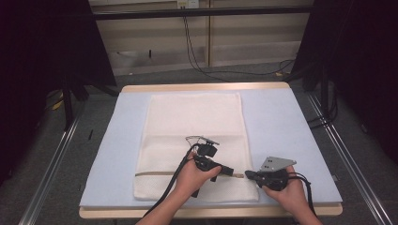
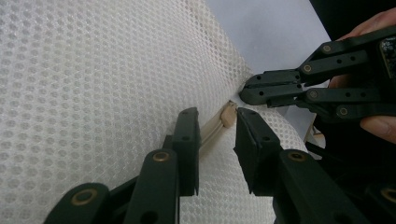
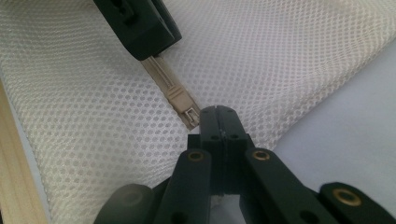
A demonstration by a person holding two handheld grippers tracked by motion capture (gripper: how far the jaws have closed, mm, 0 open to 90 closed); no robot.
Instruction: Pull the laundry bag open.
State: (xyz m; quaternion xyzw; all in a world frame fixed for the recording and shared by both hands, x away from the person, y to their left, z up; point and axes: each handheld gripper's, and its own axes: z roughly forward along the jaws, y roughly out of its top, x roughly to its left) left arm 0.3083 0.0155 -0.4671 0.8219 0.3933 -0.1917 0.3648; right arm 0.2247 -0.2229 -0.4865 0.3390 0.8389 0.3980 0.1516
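A white mesh bag (image 1: pixel 192 122) lies flat on the table, with a beige zipper (image 1: pixel 155 173) running across its near end. The zipper slider (image 2: pixel 229 114) sits close to the bag's right edge. My left gripper (image 2: pixel 217 116) is low over the zipper, open, with one jaw on each side of the tape just behind the slider and neither pad pressing on it. My right gripper (image 3: pixel 217 112) comes in from the right with its tips pressed together on the bag's edge, right beside the slider's pull tab (image 3: pixel 190 115). In the high view the left gripper (image 1: pixel 232 172) and the right gripper (image 1: pixel 247 174) nearly meet.
The bag rests on a pale blue mat (image 1: pixel 281 122) covering a wooden table (image 1: pixel 206 86). The table's near edge is just under my hands. Cables (image 1: pixel 197 56) lie on the floor beyond the far edge, and dark curtains hang at both sides.
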